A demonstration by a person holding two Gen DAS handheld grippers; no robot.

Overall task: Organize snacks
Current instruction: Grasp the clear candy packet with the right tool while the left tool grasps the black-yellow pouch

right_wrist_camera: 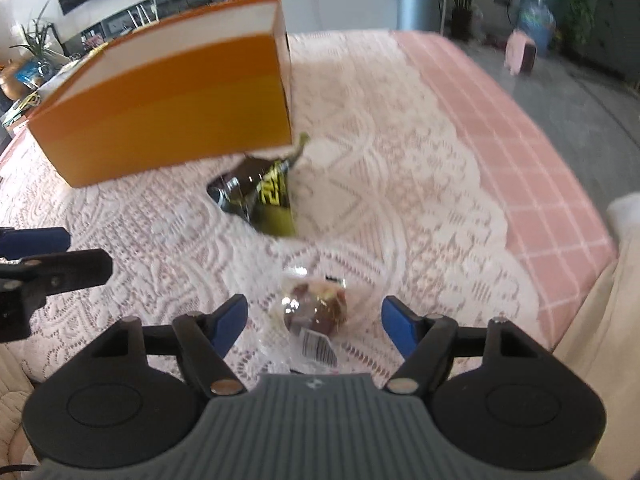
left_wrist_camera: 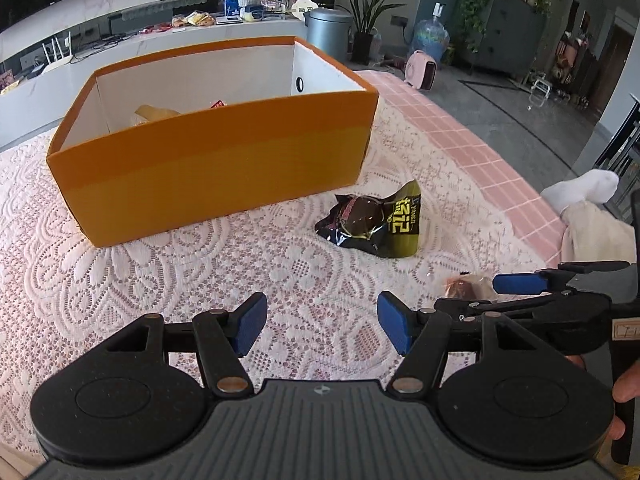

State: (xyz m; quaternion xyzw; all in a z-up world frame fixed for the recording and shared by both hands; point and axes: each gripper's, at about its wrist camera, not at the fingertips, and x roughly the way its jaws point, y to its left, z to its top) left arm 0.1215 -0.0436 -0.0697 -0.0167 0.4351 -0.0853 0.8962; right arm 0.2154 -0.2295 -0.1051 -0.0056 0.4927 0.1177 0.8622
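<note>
An orange box (left_wrist_camera: 212,168) with white inner walls stands open on the lace-covered table, with a few snacks inside (left_wrist_camera: 156,114). A black and yellow snack bag (left_wrist_camera: 374,222) lies right of the box, also in the right wrist view (right_wrist_camera: 260,196). A clear-wrapped brown snack (right_wrist_camera: 316,312) lies between the open fingers of my right gripper (right_wrist_camera: 314,326), near the table's front; it also shows in the left wrist view (left_wrist_camera: 464,286). My left gripper (left_wrist_camera: 322,328) is open and empty over the lace. The box also shows in the right wrist view (right_wrist_camera: 168,108).
A pink checked cloth (left_wrist_camera: 472,148) covers the table's right side under the white lace (left_wrist_camera: 160,280). A counter with clutter (left_wrist_camera: 200,20), a grey bin (left_wrist_camera: 328,28) and plants stand behind. A white-socked foot (left_wrist_camera: 580,190) is at the right edge.
</note>
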